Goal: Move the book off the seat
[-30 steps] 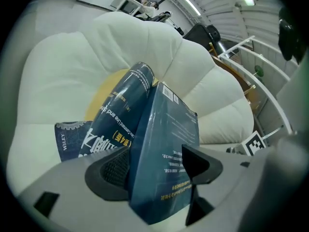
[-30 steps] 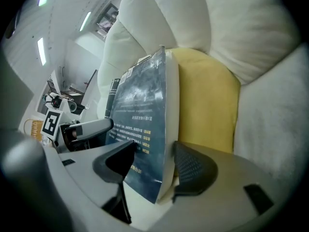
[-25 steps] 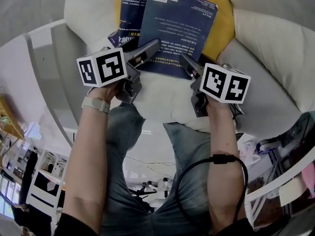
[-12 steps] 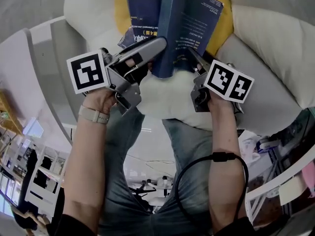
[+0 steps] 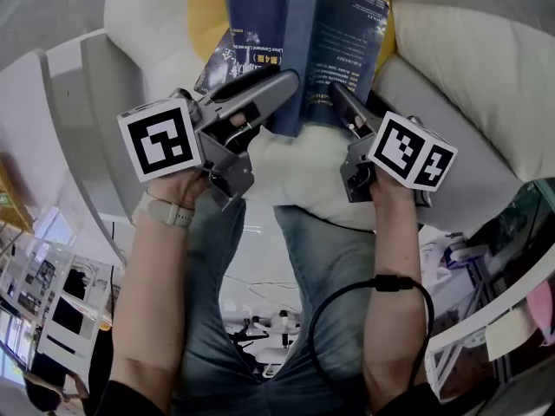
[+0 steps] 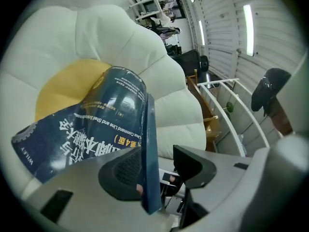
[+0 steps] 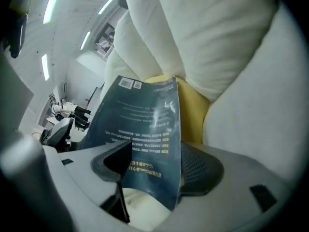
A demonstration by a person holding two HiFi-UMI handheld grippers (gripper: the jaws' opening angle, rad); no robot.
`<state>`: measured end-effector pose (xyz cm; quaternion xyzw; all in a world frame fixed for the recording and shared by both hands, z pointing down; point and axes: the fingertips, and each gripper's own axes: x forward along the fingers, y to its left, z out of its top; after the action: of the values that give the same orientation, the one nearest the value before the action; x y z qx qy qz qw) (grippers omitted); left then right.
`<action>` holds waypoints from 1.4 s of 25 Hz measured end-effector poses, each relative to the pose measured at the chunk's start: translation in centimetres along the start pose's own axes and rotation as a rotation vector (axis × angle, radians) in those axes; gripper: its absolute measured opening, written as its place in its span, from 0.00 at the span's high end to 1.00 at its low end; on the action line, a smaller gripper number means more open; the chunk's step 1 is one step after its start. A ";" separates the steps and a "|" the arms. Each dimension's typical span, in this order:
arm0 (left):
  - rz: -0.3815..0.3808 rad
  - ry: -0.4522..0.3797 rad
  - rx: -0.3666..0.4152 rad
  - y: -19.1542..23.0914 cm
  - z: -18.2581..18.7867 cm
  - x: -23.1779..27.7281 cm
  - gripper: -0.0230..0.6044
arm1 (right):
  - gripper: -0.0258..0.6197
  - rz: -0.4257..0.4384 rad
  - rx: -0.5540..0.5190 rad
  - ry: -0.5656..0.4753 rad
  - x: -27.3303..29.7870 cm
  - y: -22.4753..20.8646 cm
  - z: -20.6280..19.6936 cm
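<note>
Book (image 5: pixel 303 50) stands on end over the white seat (image 5: pixel 295 176), long side pointing away, left cover within the closing left claw (image 5: pixel 282 89), right cover within the opening right claw (image 5: pixel 340 98), neither pinching.

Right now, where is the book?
Head view, top centre: the book stands open, covers inside the closing left tool and opening right tool, before the yellow cushion.

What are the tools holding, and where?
Blue book: the left tool, jaws closing, straddles its front cover's lower edge; the right tool, jaws opening, its back cover's. Neither clamps it.
</note>
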<state>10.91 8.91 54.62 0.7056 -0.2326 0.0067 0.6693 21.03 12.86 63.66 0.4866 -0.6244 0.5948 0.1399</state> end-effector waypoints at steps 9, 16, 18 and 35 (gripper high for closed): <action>-0.059 -0.001 0.011 -0.4 -0.5 -0.8 0.65 | 0.47 0.070 0.001 -0.004 -2.7 3.2 2.3; -0.072 -0.006 0.040 -2.9 -2.0 2.0 0.65 | 0.45 0.037 -0.062 -0.033 -9.1 2.9 6.5; -0.087 0.021 0.061 -3.7 -2.7 2.8 0.65 | 0.45 0.042 -0.103 -0.045 -10.5 3.6 7.7; -0.172 0.177 0.137 -6.8 -6.6 7.5 0.65 | 0.40 0.021 -0.295 0.103 -3.2 5.8 10.0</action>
<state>21.84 12.71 51.33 0.7635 -0.1105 0.0275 0.6357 22.15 4.46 55.23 0.4231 -0.7019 0.5223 0.2355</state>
